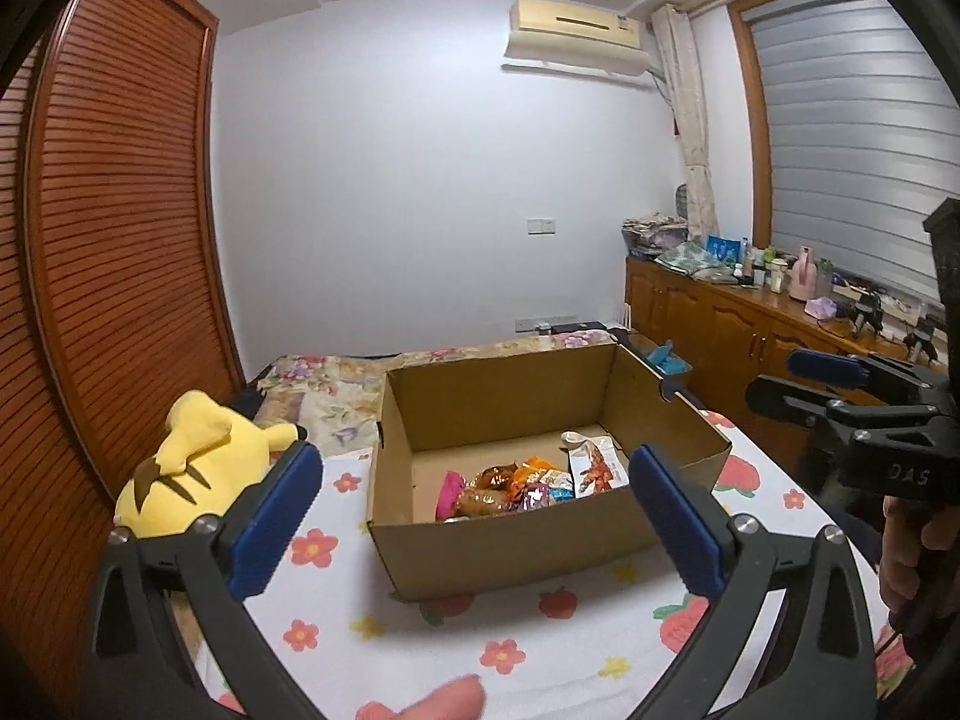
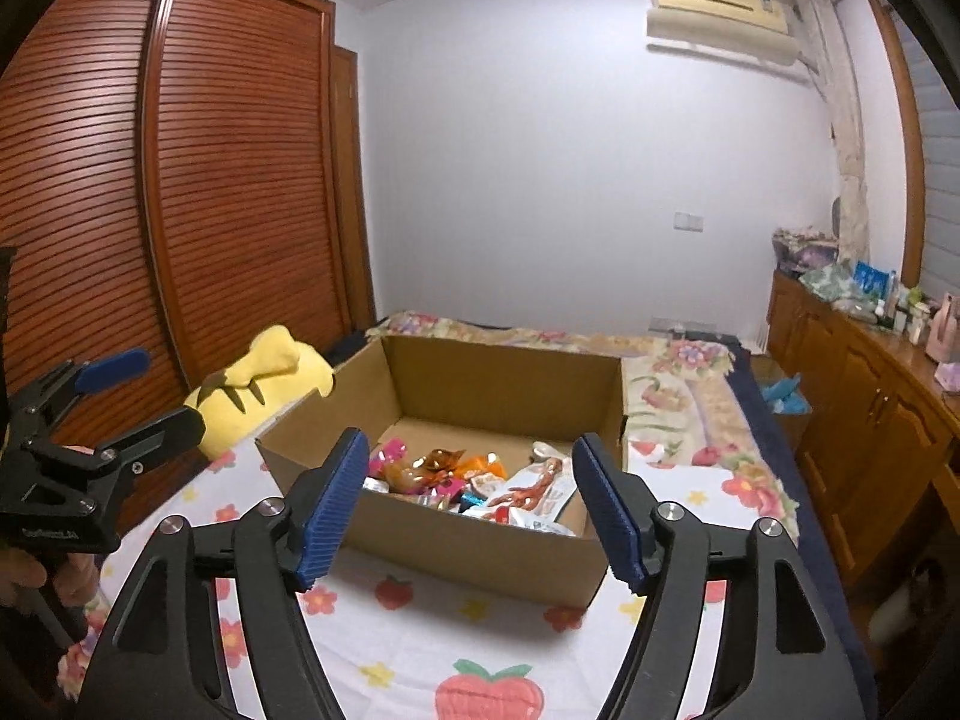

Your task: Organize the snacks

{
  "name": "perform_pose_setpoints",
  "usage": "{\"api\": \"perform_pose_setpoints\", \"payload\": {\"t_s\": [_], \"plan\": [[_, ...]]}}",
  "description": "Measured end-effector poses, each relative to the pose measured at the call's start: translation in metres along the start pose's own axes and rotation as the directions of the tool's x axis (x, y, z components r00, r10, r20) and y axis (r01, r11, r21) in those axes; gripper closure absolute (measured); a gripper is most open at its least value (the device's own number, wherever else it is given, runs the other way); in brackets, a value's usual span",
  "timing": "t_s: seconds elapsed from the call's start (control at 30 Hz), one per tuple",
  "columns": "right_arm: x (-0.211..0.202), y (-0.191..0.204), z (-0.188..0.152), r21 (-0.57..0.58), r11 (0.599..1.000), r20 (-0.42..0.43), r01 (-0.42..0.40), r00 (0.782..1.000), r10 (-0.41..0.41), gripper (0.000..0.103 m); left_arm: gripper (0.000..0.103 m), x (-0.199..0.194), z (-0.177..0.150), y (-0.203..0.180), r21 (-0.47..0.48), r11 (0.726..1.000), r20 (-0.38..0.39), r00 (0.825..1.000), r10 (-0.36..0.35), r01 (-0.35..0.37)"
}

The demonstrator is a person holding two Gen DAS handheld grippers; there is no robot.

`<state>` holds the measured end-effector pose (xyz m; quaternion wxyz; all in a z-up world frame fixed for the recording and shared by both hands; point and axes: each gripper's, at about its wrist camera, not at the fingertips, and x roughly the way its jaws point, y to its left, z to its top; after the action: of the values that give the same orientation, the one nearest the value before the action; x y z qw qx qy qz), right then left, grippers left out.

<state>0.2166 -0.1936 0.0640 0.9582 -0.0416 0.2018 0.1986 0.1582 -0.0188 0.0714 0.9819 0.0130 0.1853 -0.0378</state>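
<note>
While a heap of snack packets (image 2: 474, 480) lies bunched toward the near right corner of an open cardboard box (image 2: 480, 558), both pairs of tongs hang above the bed with nothing in them. The packets are foil and plastic sachets, orange, pink, blue and silver, with one larger white pouch (image 1: 594, 465) printed with a reddish picture leaning by the right wall; they look light, crinkly and slippery, likely to slide or buckle under a pinch, so a sealed edge or corner seems the surest place to take hold. The box stands on a bedsheet (image 1: 480, 648) patterned with flowers and strawberries, its walls thin and probably easy to crush. The left tongs (image 1: 474, 519) are spread fully wide and frame the box's front; the right tongs (image 2: 471, 507) are also well parted, gripping nothing, aimed at the pile. A yellow plush toy (image 1: 198, 468) slumps beside the box on its left, against a slatted wooden wardrobe (image 2: 180, 180). Beyond, a cluttered wooden sideboard (image 1: 750, 330) runs under the shuttered window.
</note>
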Motion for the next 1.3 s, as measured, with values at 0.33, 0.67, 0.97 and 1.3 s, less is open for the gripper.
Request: {"api": "perform_pose_setpoints", "payload": {"t_s": [0.33,0.67,0.97,1.3], "plan": [[-0.026,0.008,-0.011,0.019,0.994,0.045,0.108,0.993,-0.109,0.008,0.000,-0.018,-0.013,-0.002,0.000,1.000,-0.005,1.000,-0.008,0.008],[-0.045,0.021,-0.038,0.036,0.986,0.061,0.165,0.984,-0.167,0.006,0.000,-0.036,-0.034,-0.002,-0.002,1.000,-0.022,1.000,0.019,-0.019],[-0.048,0.024,-0.042,0.037,0.985,0.060,0.171,0.983,-0.173,0.006,0.000,-0.040,-0.041,-0.002,0.001,1.000,-0.034,0.999,0.026,-0.026],[-0.050,0.024,-0.042,0.039,0.985,0.059,0.169,0.984,-0.171,0.006,0.000,-0.041,-0.043,0.000,-0.009,1.000,-0.035,0.999,0.024,-0.024]]}}
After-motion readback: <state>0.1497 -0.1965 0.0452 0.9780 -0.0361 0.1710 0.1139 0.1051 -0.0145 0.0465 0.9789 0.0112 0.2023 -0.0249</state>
